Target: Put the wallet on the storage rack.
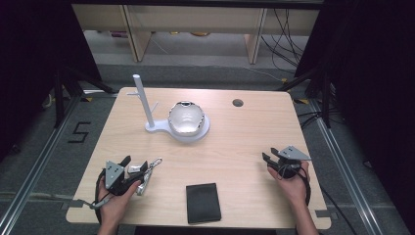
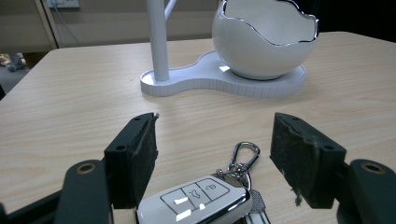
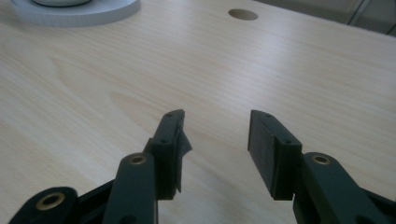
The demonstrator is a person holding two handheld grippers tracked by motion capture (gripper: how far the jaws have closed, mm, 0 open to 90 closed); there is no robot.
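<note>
Nothing is lifted yet: my left gripper [image 2: 212, 154] stands wide around the car key [image 2: 198, 200], which lies flat on the table [image 1: 235, 147], pads not touching. My right gripper [image 3: 215, 140] is open and empty. Closing, lifting and carrying remain, probably toward the white stand [image 2: 224, 79].

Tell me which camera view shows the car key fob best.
The left gripper view: the car key fob lies close up between that gripper's open jaws, with its buttons, chrome edge and clip ring plain. The high view shows it small by the left gripper, its ring pointing away. The right gripper view looks along bare table.
</note>
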